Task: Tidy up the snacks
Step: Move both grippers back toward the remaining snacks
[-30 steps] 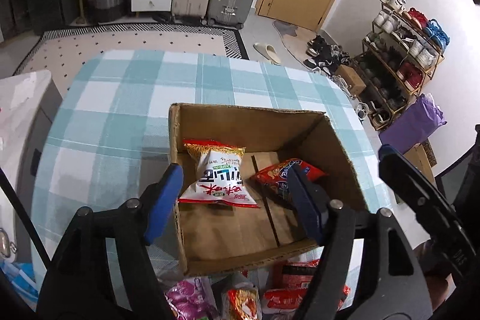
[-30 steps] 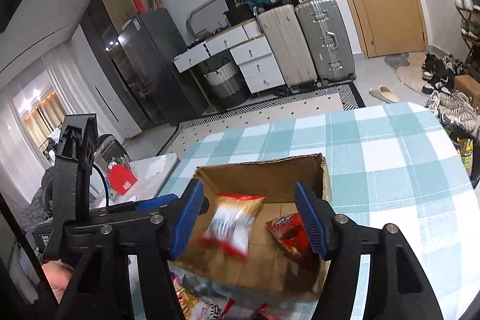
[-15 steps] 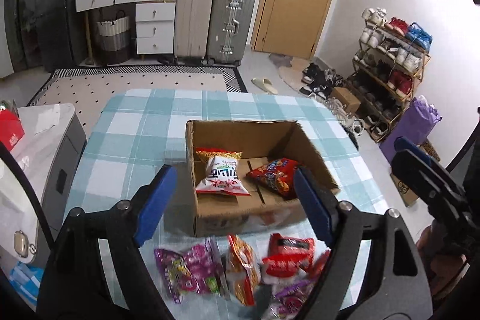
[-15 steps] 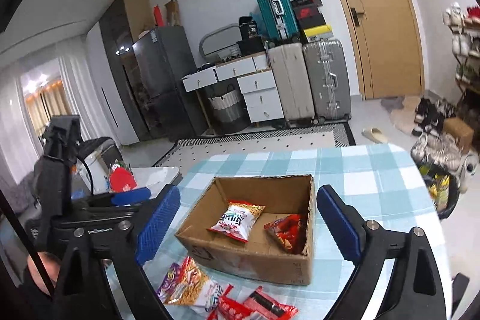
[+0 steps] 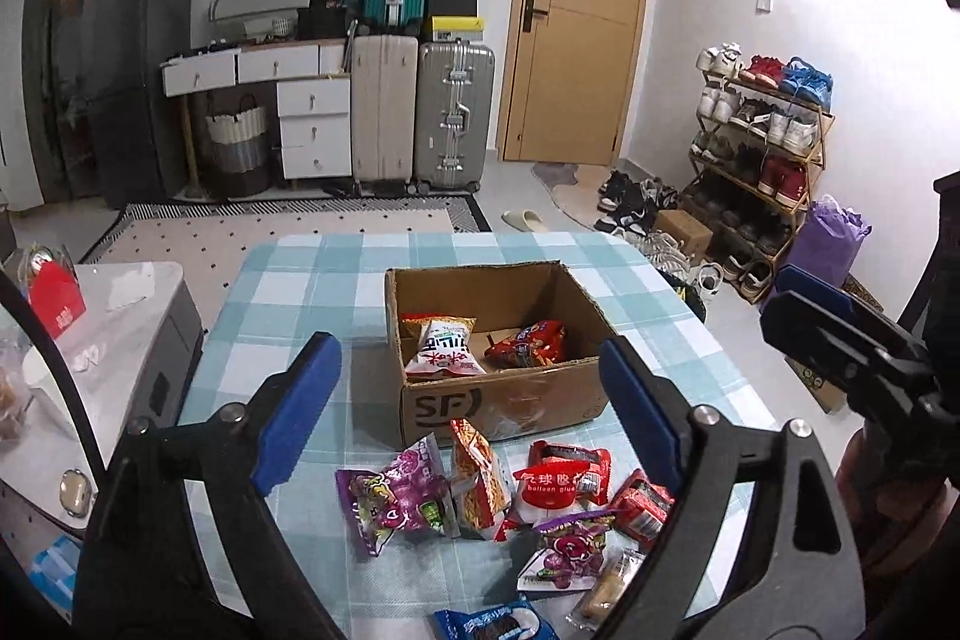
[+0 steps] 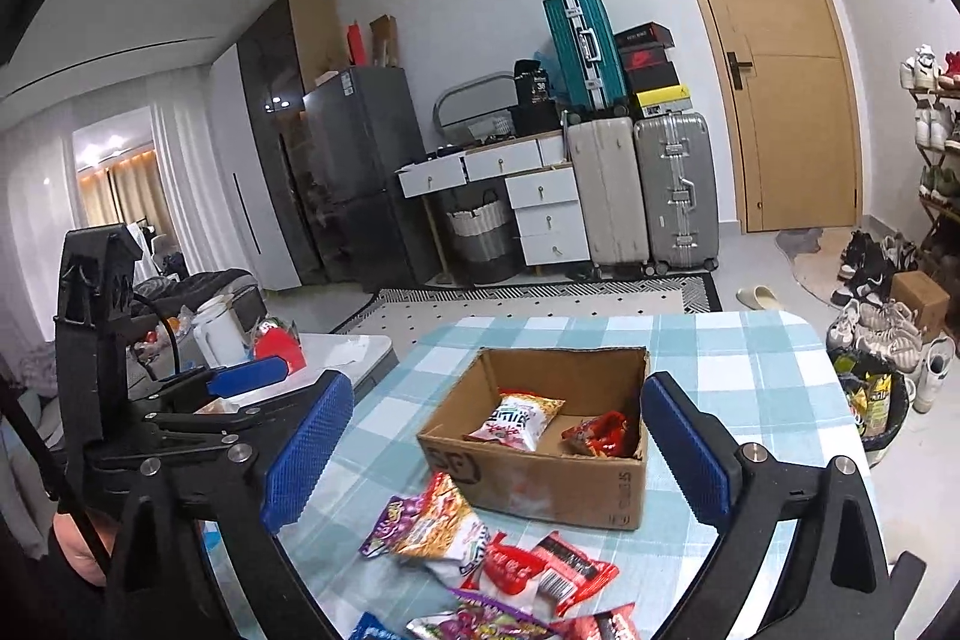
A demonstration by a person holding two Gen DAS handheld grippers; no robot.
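An open cardboard box (image 5: 498, 400) (image 6: 540, 472) stands on the checked table. Inside lie a white-and-red snack bag (image 5: 444, 349) (image 6: 516, 418) and a red bag (image 5: 528, 340) (image 6: 600, 433). Several loose packets lie in front of the box, among them a purple bag (image 5: 390, 496), an orange one (image 5: 477, 478) (image 6: 432, 520) and a red-and-white one (image 5: 558, 478) (image 6: 540, 568). My left gripper (image 5: 465, 346) hovers above and behind the pile, its jaws opening and holding nothing. My right gripper (image 6: 495, 382) hangs likewise, jaws opening wide and holding nothing.
The table with its teal checked cloth (image 5: 300, 292) ends just beyond the box. A grey side cabinet (image 5: 120, 316) with clutter stands to the left. A bin (image 6: 870, 400) and shoes sit on the floor at right. Suitcases and drawers line the far wall.
Both grippers have drawn back and up from over the box, and their jaws have widened. The white-and-red bag, blurred between the right jaws earlier, now rests in the box. The loose pile came into view.
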